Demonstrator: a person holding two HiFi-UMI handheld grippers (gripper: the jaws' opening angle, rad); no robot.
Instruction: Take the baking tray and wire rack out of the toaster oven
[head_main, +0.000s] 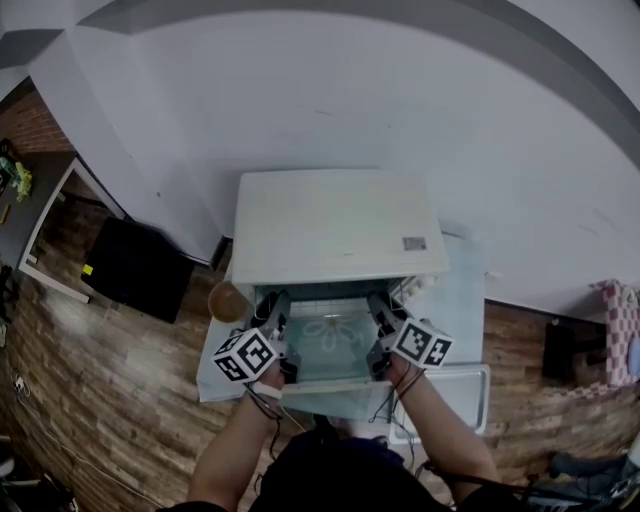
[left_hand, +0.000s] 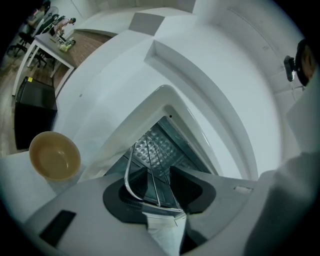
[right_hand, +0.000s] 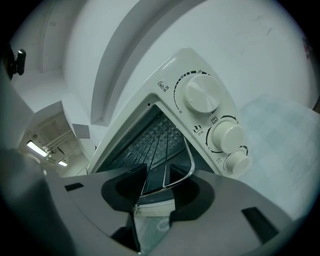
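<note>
2 grippers in use, both at the mouth of the toaster oven (head_main: 335, 225). The oven is white and sits on a pale bench (head_main: 460, 300) against a white wall. Its glass door (head_main: 330, 365) is dropped fully open twd the person, lying flat btwn the two forearms.

L gripper (head_main: 276, 310): at left side of the opening, rolled outward, marker cube facing up. In the left gripper view the jaws are drawn close and clamped on the front left corner of the wire rack (left_hand: 126, 167). The rounded corner wire lies across the left pad. One long wire runs thru the slit btwn the pads and on into the cavity.

R gripper (head_main: 380, 312): mirror pose at right side of the opening. In the right gripper view the jaws are likewise drawn in on the wire rack (right_hand: 192, 164), at its front right corner. Long wires sit against both pad edges, and the corner bend curves over the right pad.

Rack position: front edge at the oven mouth, above the hinge end of the door. The rest is still inside, approx level.

Baking tray: not made out for certain. The dimpled metal (left_hand: 150, 145) deep in the cavity could be the tray or the oven's own wall; cannot tell.

Misc: 3 white knobs (right_hand: 227, 135) in a column on the right-hand panel. A tan bowl (head_main: 228, 300) stands on the bench just beside the oven's left front corner. Wood floor (head_main: 120, 380) on the left, w/ a black box (head_main: 135, 265) on it.
</note>
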